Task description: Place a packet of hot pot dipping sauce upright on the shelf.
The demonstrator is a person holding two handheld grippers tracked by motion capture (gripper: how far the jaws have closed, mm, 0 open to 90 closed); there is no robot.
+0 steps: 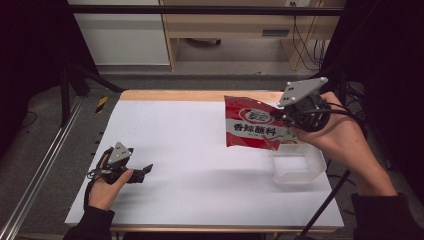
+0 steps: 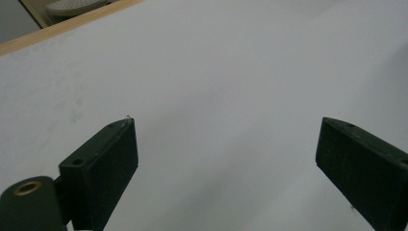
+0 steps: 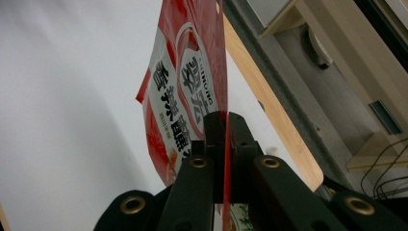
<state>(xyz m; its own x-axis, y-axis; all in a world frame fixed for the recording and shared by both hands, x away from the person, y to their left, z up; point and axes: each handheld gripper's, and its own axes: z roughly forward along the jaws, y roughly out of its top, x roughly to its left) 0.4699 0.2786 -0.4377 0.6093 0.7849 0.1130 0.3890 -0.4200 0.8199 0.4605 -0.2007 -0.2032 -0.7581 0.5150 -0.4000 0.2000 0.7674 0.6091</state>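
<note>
Right gripper (image 1: pixel 283 116) clamped on red pouch (image 1: pixel 252 129), held above clear tub (image 1: pixel 299 167). Left gripper (image 1: pixel 146 169) jaws spread, resting on counter (image 1: pixel 190 150).

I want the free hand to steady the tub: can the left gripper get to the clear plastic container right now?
Probably yes. The left gripper is open with bare table between it and the container, though the packet hangs just above.

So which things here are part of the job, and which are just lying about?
In the job:
- red seasoning packet, clamped in the right gripper
- clear plastic container, beneath the packet

Lying about:
- left gripper, fingers open, idle on the white table
- cables behind the table
</note>
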